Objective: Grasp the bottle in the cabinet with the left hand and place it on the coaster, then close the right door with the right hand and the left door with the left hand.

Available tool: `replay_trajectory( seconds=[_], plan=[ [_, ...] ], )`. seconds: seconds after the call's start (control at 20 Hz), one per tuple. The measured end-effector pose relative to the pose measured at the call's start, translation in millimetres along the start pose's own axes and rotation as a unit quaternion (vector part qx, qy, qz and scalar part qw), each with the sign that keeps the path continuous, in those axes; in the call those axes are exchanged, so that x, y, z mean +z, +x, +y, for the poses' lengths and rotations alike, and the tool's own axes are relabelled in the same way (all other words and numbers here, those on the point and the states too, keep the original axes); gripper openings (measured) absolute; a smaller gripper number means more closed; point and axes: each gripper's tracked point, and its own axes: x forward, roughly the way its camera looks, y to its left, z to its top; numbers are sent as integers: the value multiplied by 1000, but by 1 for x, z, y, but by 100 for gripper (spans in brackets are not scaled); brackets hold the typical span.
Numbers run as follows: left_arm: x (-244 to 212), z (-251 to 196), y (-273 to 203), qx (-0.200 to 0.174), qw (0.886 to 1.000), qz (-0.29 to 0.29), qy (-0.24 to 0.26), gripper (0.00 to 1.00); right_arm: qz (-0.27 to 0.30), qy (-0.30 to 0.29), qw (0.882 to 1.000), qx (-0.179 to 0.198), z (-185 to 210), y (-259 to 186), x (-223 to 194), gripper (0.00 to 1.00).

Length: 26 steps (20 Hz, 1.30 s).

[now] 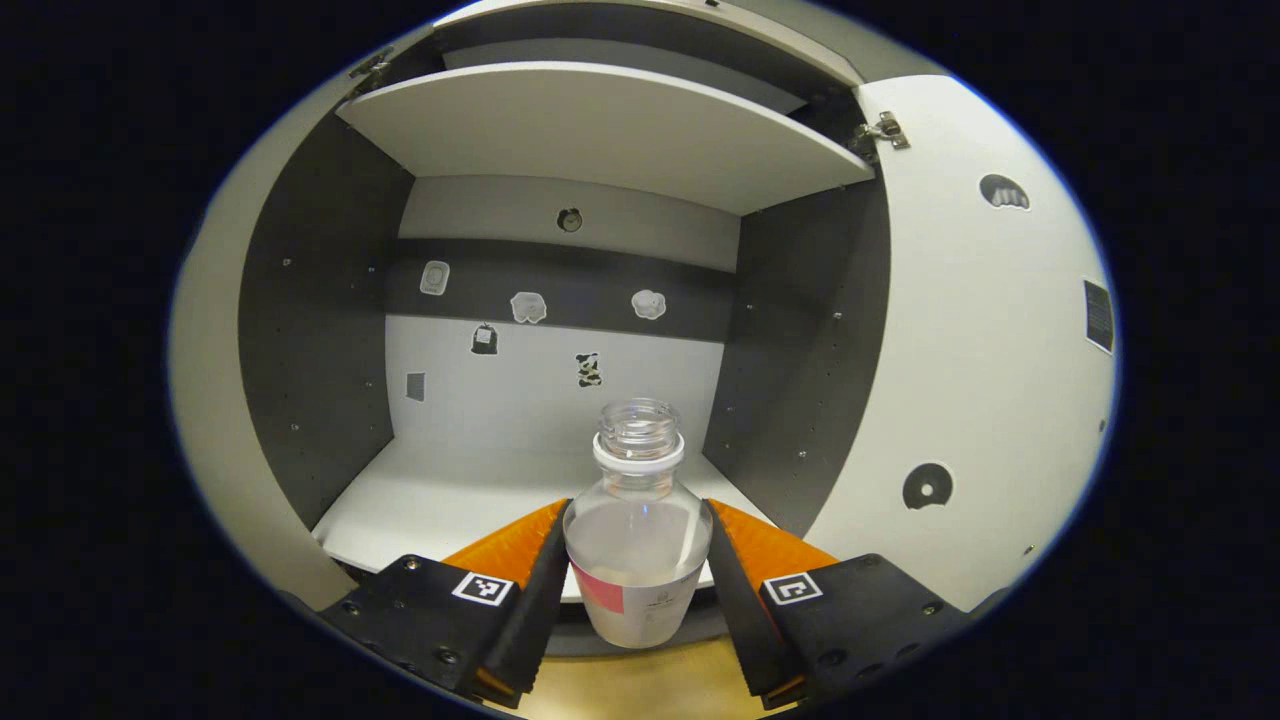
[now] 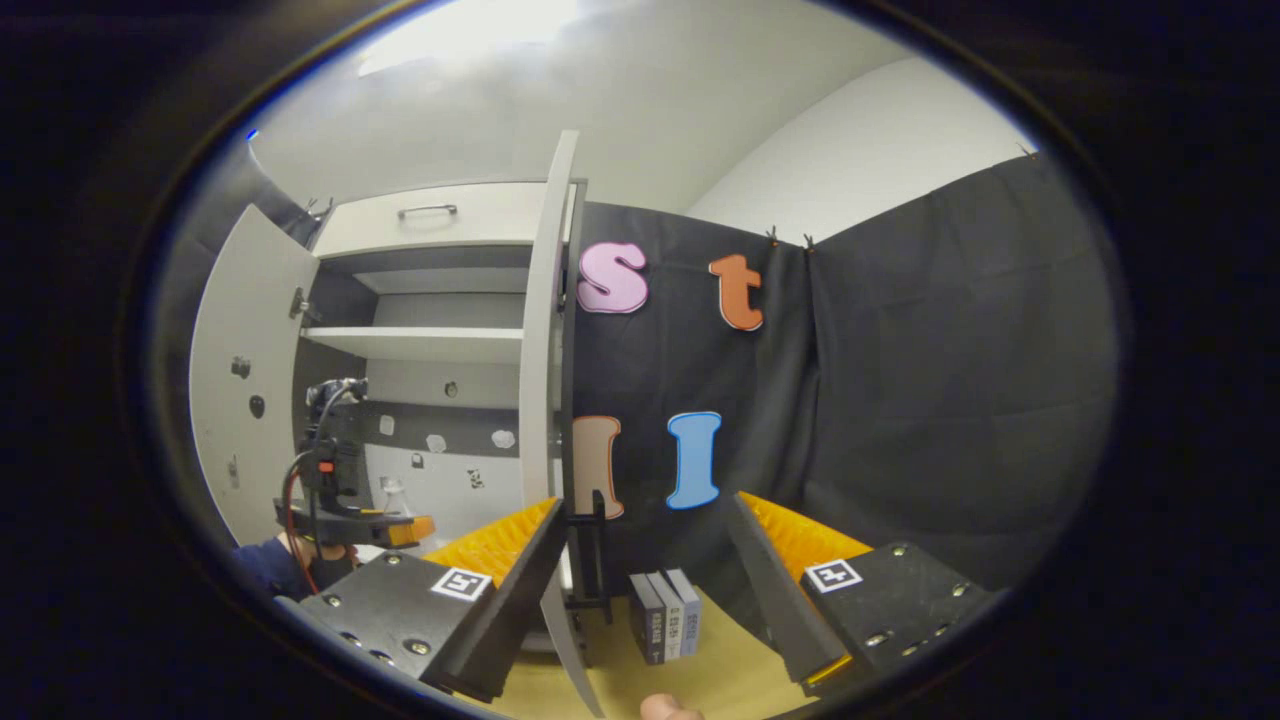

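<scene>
The cabinet [image 1: 560, 480] is standing with both doors swung wide, leaving its front open. The shelf [image 1: 600, 130] is capping the room overhead. The left gripper [image 1: 637, 570] is sitting at the floor's front edge, its fingers pressing the bottle [image 1: 637, 540]. The right door [image 2: 545, 400] is jutting edge-on just before the right gripper [image 2: 640, 560]; small boxes [image 2: 668, 615], apparently on the desk [image 2: 720, 670], are crowding below.
</scene>
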Motion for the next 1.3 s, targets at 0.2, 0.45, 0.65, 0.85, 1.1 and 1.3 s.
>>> replay_trajectory(
  seconds=[0.2, 0.45, 0.65, 0.85, 1.1, 1.3],
  plan=[
    [-12, 0, -38, -28, 1000, -8, 8, 76, -2, 0, 1000, 12, 3, -9, 3, 98],
    [-42, -11, -80, -85, 996, -12, 8, 76, -5, 8, 999, 31, 10, -17, 8, 98],
    [-69, -14, -105, -118, 993, -3, -14, 76, -9, 18, 999, 42, 15, -21, 14, 98],
    [-101, -13, -125, -141, 990, 5, -2, 76, -16, 22, 999, 44, 15, -19, 22, 98],
    [-168, -9, -144, -158, 986, 40, 26, 76, -25, 24, 999, 35, 9, -19, 28, 98],
    [-226, -7, -155, -166, 982, 84, 35, 77, -26, 23, 999, 25, 2, -16, 32, 98]
  ],
)
